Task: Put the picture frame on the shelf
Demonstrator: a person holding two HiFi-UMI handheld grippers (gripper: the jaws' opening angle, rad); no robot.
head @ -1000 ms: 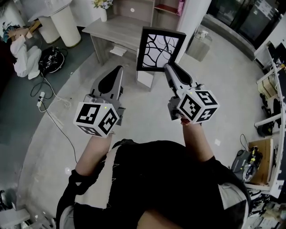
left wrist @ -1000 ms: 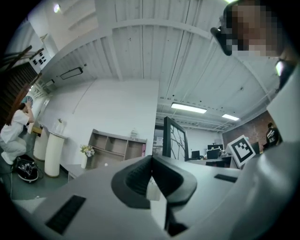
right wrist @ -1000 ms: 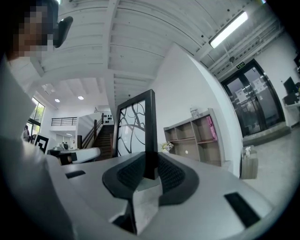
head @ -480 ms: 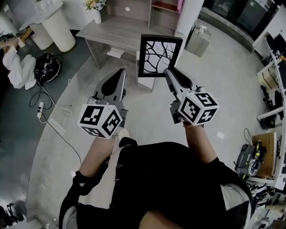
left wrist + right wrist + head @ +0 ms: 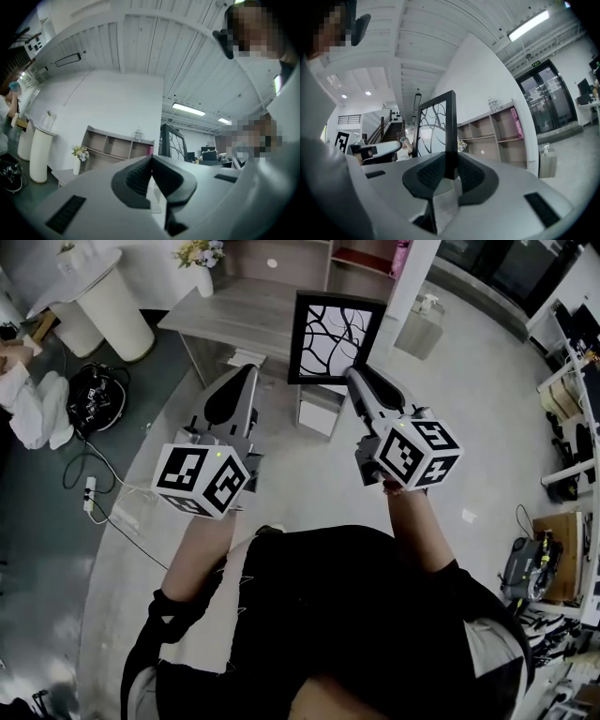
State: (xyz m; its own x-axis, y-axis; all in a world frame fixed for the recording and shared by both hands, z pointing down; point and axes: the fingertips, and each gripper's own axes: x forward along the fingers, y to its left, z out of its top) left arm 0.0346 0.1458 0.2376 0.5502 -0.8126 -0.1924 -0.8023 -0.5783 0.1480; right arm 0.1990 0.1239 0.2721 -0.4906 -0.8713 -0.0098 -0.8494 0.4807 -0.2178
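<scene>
The picture frame (image 5: 337, 338) is black with a white branching pattern and is held upright in the air. My right gripper (image 5: 358, 382) is shut on its lower right edge; in the right gripper view that edge (image 5: 450, 136) stands between the pads (image 5: 466, 174). My left gripper (image 5: 241, 379) hovers to the frame's left, apart from it, jaws shut on nothing; from it the frame (image 5: 171, 140) is seen edge-on. The wooden shelf (image 5: 314, 257) stands ahead against the wall, also in the left gripper view (image 5: 116, 146) and the right gripper view (image 5: 497, 133).
A grey desk (image 5: 239, 310) stands before the shelf, with a vase of flowers (image 5: 200, 261) at its left end. A white cylinder stand (image 5: 101, 294), a dark bag (image 5: 94, 395) and floor cables (image 5: 112, 484) lie left. A small cabinet (image 5: 422, 326) stands right.
Both grippers and the frame have moved forward toward the desk and shelf, which now sit closer. The grip on the frame is unchanged.
</scene>
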